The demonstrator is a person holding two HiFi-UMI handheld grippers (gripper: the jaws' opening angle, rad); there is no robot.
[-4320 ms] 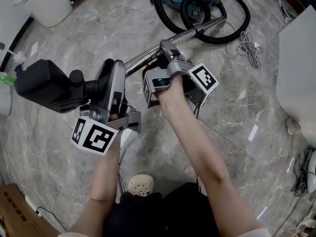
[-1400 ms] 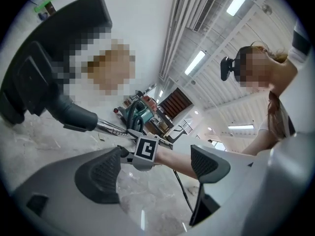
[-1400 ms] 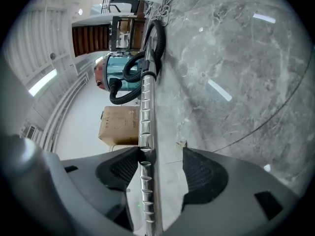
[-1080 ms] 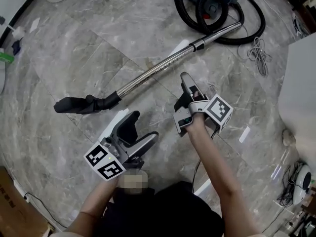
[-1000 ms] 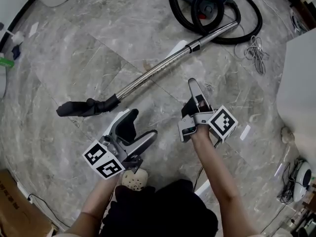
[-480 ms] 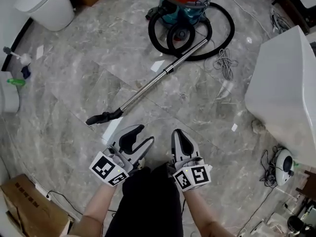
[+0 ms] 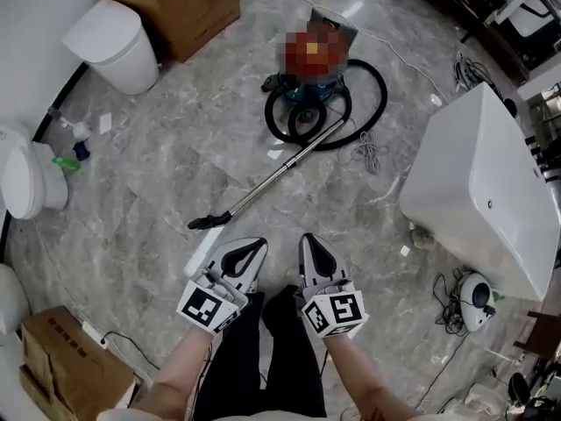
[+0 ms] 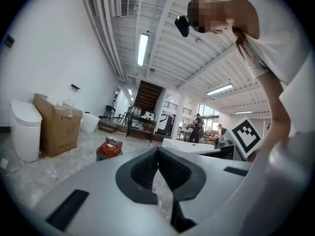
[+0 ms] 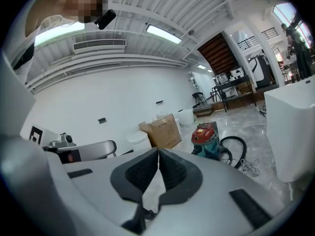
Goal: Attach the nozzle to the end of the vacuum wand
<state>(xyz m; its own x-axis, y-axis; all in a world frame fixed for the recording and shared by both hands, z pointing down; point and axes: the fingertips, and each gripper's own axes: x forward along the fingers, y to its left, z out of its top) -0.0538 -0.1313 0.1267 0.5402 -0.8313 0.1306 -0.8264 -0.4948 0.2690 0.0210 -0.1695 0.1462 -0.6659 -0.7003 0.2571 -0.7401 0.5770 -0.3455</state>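
My left claw (image 7: 254, 248) and my right claw (image 7: 308, 246) sit side by side at the lower middle of the head view, both raised well above the floor (image 7: 131, 235). They are held close to my legs and point up the frame. Both have just been closing. In the left gripper view the dark pads of the left claw (image 8: 158, 154) meet at the tips with nothing between them. The right gripper view shows the same for the right claw (image 9: 158, 155): shut and empty.

The vacuum wand (image 7: 280, 169) lies on the floor in the middle of the head view, well apart from both claws. It runs on a slant from upper right to lower left. The black nozzle (image 7: 209, 222) sits on its lower left end. Its upper right end reaches the loop of black hose (image 7: 379, 95) around the vacuum cleaner (image 7: 302, 103) at the upper middle.

The vacuum cleaner also appears as a small red shape beyond the pads in the left gripper view (image 8: 109, 149). In the right gripper view (image 9: 206, 139) it shows with its hose beside it.

A white tub (image 7: 482, 182) fills the right side of the head view, and a cardboard box (image 7: 175, 3) stands at the top left.
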